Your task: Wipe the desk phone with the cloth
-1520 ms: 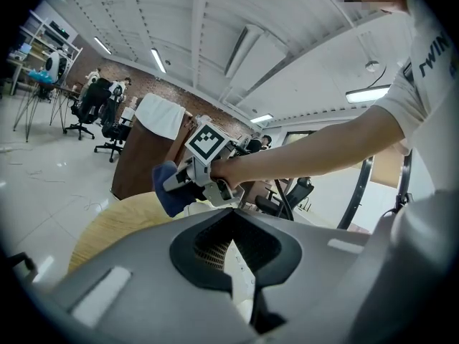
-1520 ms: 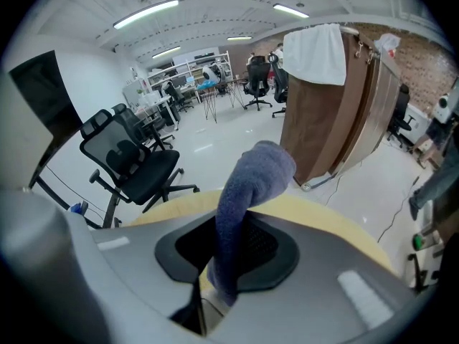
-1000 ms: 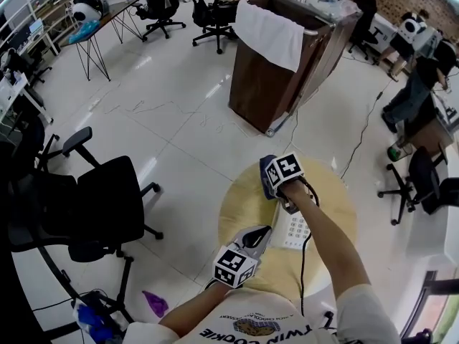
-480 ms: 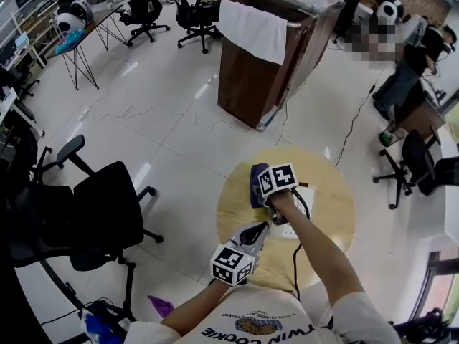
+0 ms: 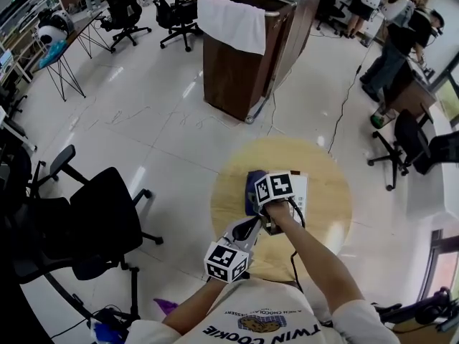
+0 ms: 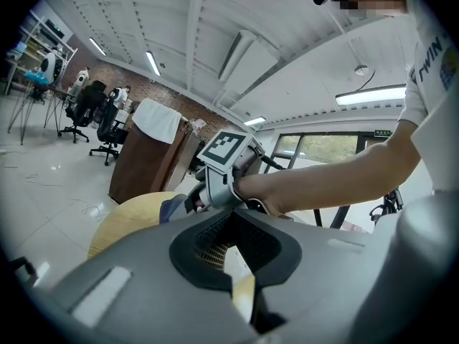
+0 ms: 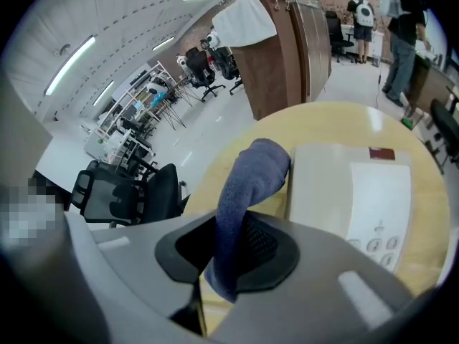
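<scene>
A white desk phone lies on a round wooden table. My right gripper is shut on a blue cloth, which hangs against the phone's left edge. In the left gripper view the right gripper and the cloth show ahead. My left gripper hovers over the table's near edge, its jaws together with nothing between them.
A brown lectern draped with a white towel stands beyond the table. A black office chair is at the left. People stand at the back right. A black cable runs off the table's near edge.
The right gripper has drawn the cloth from the phone's far end down along its left side, toward me. The left gripper has hardly moved. The head view has shifted.
</scene>
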Motion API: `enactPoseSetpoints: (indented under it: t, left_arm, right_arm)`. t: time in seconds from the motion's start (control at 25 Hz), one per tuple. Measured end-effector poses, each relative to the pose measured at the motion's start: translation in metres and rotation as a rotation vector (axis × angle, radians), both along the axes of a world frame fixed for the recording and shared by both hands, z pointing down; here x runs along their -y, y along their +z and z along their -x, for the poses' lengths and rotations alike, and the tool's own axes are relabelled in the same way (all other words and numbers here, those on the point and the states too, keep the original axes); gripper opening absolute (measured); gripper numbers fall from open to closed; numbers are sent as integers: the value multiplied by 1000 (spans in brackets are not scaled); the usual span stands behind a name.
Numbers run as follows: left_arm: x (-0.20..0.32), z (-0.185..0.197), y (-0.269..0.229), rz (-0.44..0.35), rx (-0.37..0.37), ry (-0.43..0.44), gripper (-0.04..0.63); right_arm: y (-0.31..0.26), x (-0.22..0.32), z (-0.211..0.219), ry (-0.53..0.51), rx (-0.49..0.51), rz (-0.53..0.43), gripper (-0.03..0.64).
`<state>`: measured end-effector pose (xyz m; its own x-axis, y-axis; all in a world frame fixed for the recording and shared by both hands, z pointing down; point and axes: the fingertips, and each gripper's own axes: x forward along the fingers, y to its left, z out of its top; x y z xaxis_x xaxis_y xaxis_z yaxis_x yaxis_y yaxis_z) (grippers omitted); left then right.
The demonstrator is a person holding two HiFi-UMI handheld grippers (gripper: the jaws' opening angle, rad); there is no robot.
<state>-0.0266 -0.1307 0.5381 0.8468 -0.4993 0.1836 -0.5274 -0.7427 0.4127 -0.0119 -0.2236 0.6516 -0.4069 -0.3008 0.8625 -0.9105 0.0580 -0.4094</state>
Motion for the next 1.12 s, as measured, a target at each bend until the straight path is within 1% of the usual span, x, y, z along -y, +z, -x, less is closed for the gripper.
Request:
enactPoseSetpoints:
  t: [0.2, 0.36, 0.64, 0.76, 0.84, 0.92, 1.0, 1.12]
  left_arm:
    - [-13, 2, 1, -49, 22, 27, -8]
    - [-31, 5, 4, -56, 3, 35, -8]
    - [-56, 4, 7, -72, 15, 70, -8]
    - [-66, 1, 9, -87, 22, 104, -8]
    - [-73, 0, 8, -112, 29, 126, -8]
    - [-80, 2, 4, -132, 17, 136, -8]
    - [-83, 6, 3, -138, 5, 138, -8]
    - [-81, 10, 5, -132, 8, 136, -8]
  right_arm:
    - [2, -25, 0, 27, 45, 16, 64]
    - [7, -48, 2, 45, 81, 36, 64]
    - [14, -78, 4, 89, 153, 62, 64]
    - [17, -90, 5, 97, 181, 81, 64]
    - [17, -96, 6, 90, 191, 82, 64]
    - [19, -105, 7, 79, 196, 80, 64]
    - [22, -112, 10, 77, 201, 71, 64]
    - [26, -114, 13, 95, 217, 55, 64]
